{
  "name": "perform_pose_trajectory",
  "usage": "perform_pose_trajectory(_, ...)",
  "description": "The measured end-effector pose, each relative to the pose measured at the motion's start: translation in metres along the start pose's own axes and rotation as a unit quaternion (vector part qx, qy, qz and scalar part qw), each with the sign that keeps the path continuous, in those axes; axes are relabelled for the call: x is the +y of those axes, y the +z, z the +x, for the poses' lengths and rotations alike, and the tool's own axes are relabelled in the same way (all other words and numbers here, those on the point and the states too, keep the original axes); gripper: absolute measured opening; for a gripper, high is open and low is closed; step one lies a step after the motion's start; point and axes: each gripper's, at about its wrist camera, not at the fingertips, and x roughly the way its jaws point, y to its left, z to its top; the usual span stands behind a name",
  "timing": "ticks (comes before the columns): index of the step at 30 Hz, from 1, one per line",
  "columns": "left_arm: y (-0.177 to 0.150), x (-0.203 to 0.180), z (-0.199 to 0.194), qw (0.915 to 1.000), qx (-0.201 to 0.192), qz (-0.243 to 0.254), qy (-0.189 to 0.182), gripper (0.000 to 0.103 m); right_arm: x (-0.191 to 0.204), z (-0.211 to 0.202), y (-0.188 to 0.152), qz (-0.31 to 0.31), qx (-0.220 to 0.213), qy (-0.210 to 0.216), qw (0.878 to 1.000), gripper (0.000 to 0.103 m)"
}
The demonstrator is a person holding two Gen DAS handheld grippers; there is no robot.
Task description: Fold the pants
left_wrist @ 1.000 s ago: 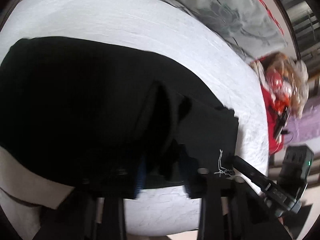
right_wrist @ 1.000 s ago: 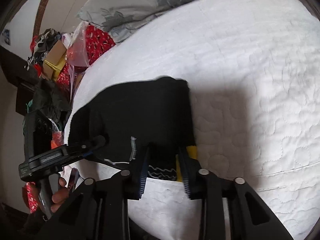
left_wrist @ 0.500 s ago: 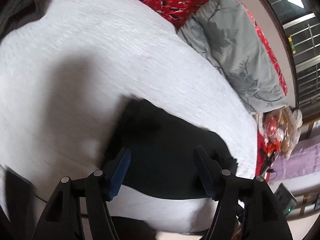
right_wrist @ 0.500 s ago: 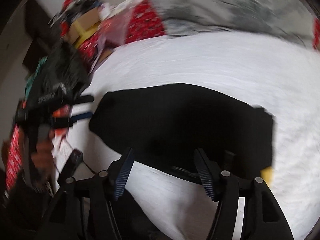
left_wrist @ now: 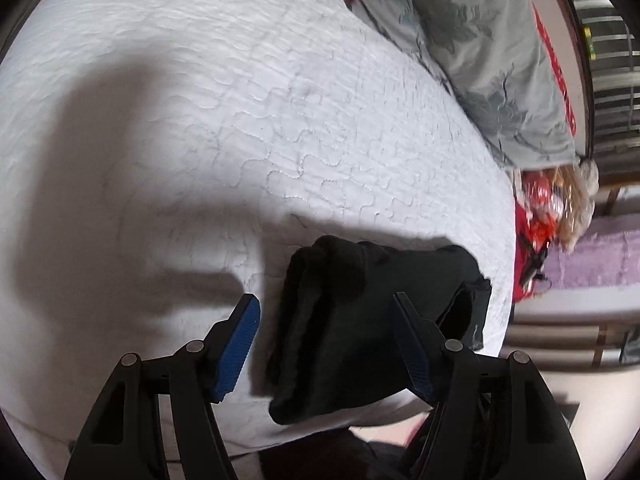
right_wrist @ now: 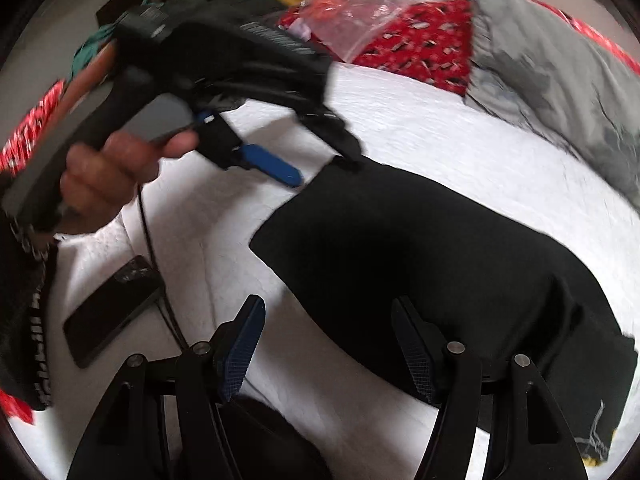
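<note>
White quilted bed cover (left_wrist: 248, 128) is seen filling both views; grey floral pillow (left_wrist: 480, 40) lies at far edge w/ red patterned fabric (right_wrist: 416, 52) beside it. Black pants (left_wrist: 360, 328) are found lying folded on the cover, near the bed's front edge; in right wrist view they (right_wrist: 420, 256) spread as a flat dark panel, a small white logo visible at the lower right corner.

Left tool (left_wrist: 324, 340) is held above the pants w/ jaws wide, having just been opening; fabric is seen between the blue pads (left_wrist: 238, 344) in line of sight, but no pad presses on it. Right tool (right_wrist: 324, 344) likewise stands wide, jaws just opened, nothing gripped; pants edge passes under its right finger.

In right wrist view the left tool is seen gripped by a hand (right_wrist: 108, 176), above the pants' far-left corner. Dark phone (right_wrist: 112, 308) lies on the cover at left, a thin cable beside it. Clutter beyond the bed is blurred; not identified.
</note>
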Motion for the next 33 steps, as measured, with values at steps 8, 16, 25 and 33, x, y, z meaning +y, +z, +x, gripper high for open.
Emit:
perform_pose_trajectory(8,0.038,-0.004,0.028,0.9981,0.044,0.042,0.005,0.078,0.034,0.035,0.004,-0.039,0.007,-0.047,0.998,0.068)
perform_pose_trajectory(16,0.041,-0.023,0.042,0.9960,0.038,0.073,0.034,0.031,0.024,0.046,0.013,-0.045,-0.007,-0.071,0.996,0.044)
perform_pose_trajectory(25,0.022,-0.052,0.023,0.9996,-0.004,0.027,-0.009,0.030,-0.018,0.002,0.022,0.020,-0.028,0.009,0.999,0.023)
perform_pose_trajectory(33,-0.002,-0.124,0.022,0.9991,-0.009,0.039,-0.015,0.030,-0.065,-0.058,0.008,0.095,-0.067,0.052,0.992,0.023)
